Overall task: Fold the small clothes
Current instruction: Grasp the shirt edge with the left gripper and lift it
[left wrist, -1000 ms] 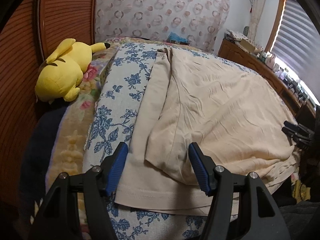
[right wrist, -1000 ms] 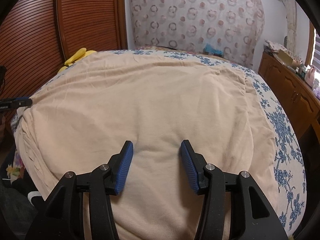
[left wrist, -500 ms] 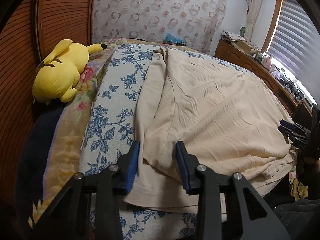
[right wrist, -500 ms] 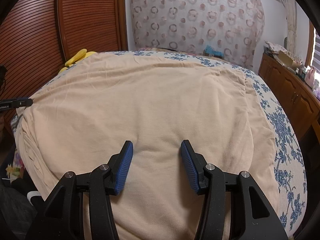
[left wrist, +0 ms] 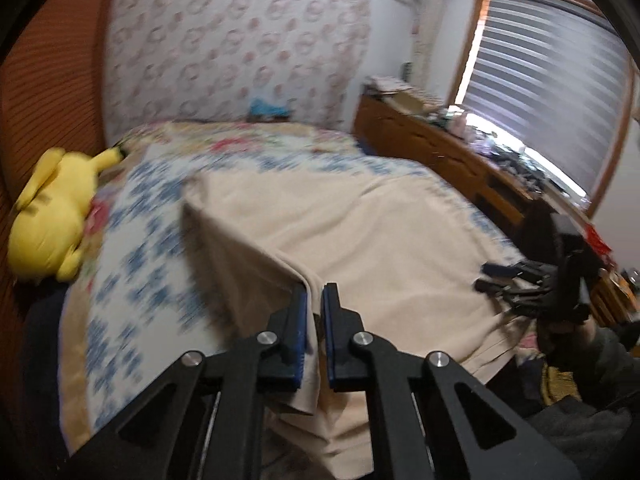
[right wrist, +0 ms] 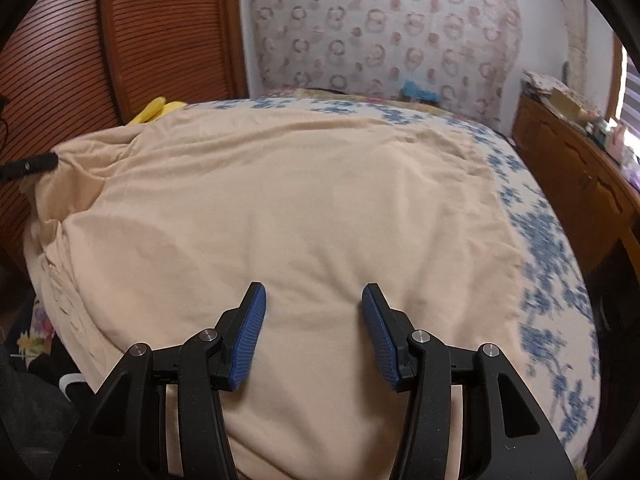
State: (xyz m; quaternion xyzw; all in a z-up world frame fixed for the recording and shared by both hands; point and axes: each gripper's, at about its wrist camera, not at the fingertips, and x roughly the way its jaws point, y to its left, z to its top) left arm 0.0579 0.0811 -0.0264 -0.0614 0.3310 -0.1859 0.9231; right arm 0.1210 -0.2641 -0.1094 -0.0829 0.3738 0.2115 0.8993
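Observation:
A beige garment [left wrist: 360,232] lies spread over the bed; it also fills the right wrist view [right wrist: 280,208]. My left gripper [left wrist: 314,294] is shut on the garment's left edge and holds it lifted, so a fold runs back from the jaws. My right gripper [right wrist: 312,300] is open and empty, its blue pads [right wrist: 250,332] just above the cloth near the front edge. The right gripper also shows at the right of the left wrist view [left wrist: 486,278]. The left gripper's tip shows at the far left of the right wrist view [right wrist: 28,165].
The bed has a blue floral cover [left wrist: 136,248]. A yellow plush toy [left wrist: 52,216] lies at its left by the ribbed wooden wall [right wrist: 60,40]. A wooden dresser [left wrist: 440,156] with clutter stands right, under a blinded window.
My left gripper has closed on the garment's left edge and lifted it up and toward the right. My right gripper has stayed open and nearly still.

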